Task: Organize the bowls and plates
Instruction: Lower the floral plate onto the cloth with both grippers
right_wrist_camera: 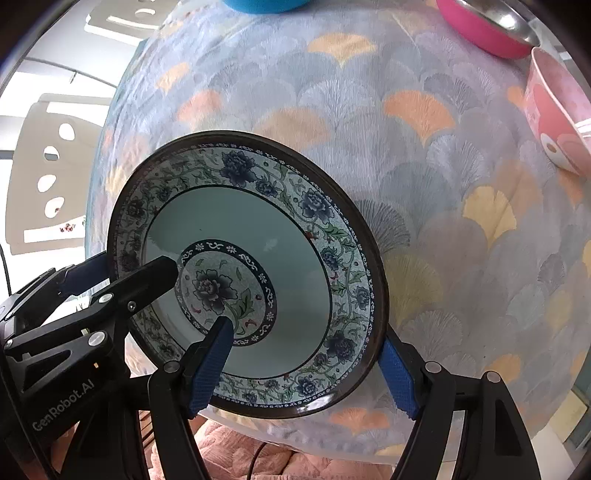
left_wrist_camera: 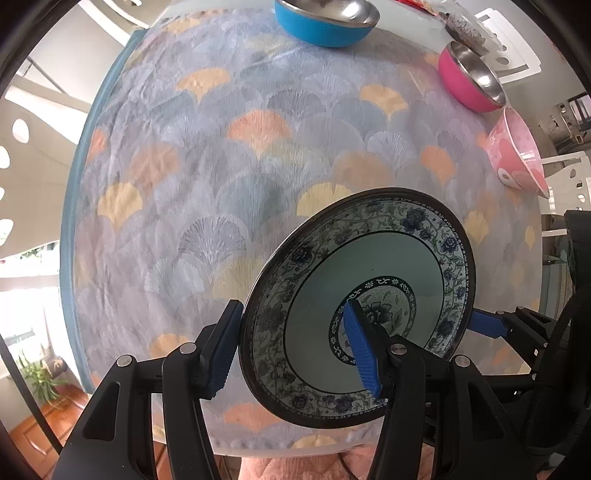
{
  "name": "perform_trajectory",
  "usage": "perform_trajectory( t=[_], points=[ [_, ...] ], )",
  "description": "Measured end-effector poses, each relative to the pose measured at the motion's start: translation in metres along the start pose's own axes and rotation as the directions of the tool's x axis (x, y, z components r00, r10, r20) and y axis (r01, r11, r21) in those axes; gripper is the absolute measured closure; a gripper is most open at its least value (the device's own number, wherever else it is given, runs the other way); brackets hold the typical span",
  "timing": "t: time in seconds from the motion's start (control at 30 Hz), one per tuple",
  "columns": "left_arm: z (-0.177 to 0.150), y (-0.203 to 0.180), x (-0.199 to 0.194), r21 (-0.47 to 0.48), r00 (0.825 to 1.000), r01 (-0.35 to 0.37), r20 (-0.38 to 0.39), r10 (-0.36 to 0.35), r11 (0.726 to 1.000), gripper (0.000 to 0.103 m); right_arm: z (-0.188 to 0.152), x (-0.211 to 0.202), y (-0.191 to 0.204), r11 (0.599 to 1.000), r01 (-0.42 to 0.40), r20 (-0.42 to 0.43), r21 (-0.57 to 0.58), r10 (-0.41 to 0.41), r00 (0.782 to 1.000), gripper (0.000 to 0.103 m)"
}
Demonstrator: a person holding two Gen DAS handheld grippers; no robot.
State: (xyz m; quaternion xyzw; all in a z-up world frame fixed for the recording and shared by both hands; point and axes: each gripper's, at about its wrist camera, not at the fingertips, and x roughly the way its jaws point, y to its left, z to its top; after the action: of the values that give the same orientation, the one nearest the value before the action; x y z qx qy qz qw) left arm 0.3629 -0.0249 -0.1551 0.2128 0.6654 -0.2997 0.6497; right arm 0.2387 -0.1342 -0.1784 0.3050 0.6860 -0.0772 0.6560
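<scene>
Both tools are working on one round, dark-rimmed ceramic plate with blue floral bands and a pale green centre (left_wrist_camera: 373, 288), which is lying near the near edge of the worktop.

The left tool (left_wrist_camera: 291, 350) is pointing downward at the plate's left side. Its jaws are straddling the rim: the outer blue ribbed pad (left_wrist_camera: 221, 354) is sitting against the outside of the rim, the inner one is standing over the central flower medallion. The jaws are parted about halfway; whether the pads are actually pressing the plate cannot be told from these views.

The right tool (right_wrist_camera: 306, 365) is straddling the plate's right side the same way. One blue pad is lying inside the plate beside the medallion, the other is standing just outside the rim on the right. Its jaws are spread wide, and a firm grip cannot be confirmed either.

In the right wrist view the left tool's black finger is reaching in over the plate from the left.

The worktop is wearing a cloth printed with fan shapes in blue, grey, peach and yellow (left_wrist_camera: 229, 147).

Along the far edge a blue-sided steel bowl (left_wrist_camera: 325, 22) is sitting. To its right a pink-sided steel bowl (left_wrist_camera: 469, 77) is resting, and nearer along the right edge a pale pink patterned bowl (left_wrist_camera: 517, 151) is sitting just beside it. All three are standing well apart from the plate.
</scene>
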Motion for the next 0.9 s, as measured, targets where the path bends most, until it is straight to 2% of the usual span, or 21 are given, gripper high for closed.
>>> perform_trajectory(
  t=[0.3,0.47,0.9],
  points=[
    [0.000,0.005,0.009,-0.033,1.000,0.010,-0.018,-0.010,0.999,0.051,0.007,0.012,0.009,1.000,0.010,-0.024,-0.019,-0.011,1.000,0.028],
    [0.003,0.002,0.016,-0.036,1.000,-0.016,-0.027,0.015,0.999,0.051,0.008,0.017,0.010,1.000,-0.015,-0.040,-0.012,0.015,0.999,0.028],
    [-0.003,0.011,0.016,-0.069,1.000,-0.005,-0.019,0.004,0.998,0.051,0.016,0.022,0.012,0.999,-0.010,-0.058,-0.047,0.008,0.998,0.028]
  ],
)
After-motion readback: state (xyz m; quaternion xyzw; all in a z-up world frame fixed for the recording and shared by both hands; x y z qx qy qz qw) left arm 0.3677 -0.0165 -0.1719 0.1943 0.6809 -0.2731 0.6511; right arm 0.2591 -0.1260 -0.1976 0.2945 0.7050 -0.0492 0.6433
